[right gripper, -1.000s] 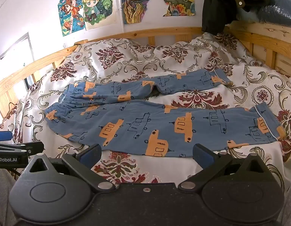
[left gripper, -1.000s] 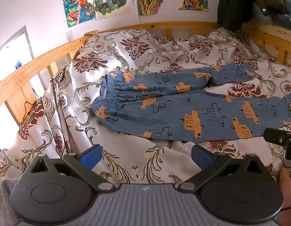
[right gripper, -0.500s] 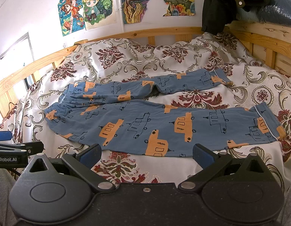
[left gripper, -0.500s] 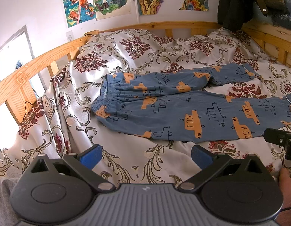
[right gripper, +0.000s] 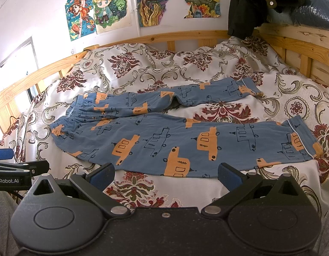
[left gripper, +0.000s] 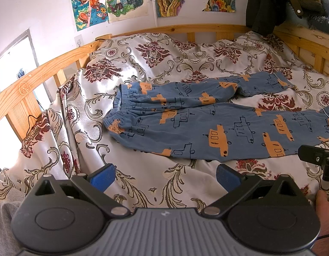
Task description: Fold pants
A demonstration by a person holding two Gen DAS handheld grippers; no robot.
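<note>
So we've got a bed with a pale wooden slatted frame, covered by a rumpled, shiny cream bedspread with dark red floral medallions and olive scrollwork. Lying flat right on it we see blue cotton pants printed with orange cars and dark outlined vehicles: elastic waistband to the left, both legs running to the right and splayed apart, with bedspread showing between them.

Two handheld grippers are seen: the left gripper on a ribbed grey body, the right gripper on a speckled black one. Blue pads, black round-capped arms and silver rivets are shared. White "enRobot.AI" lettering is shown at 9 o'clock.
</note>
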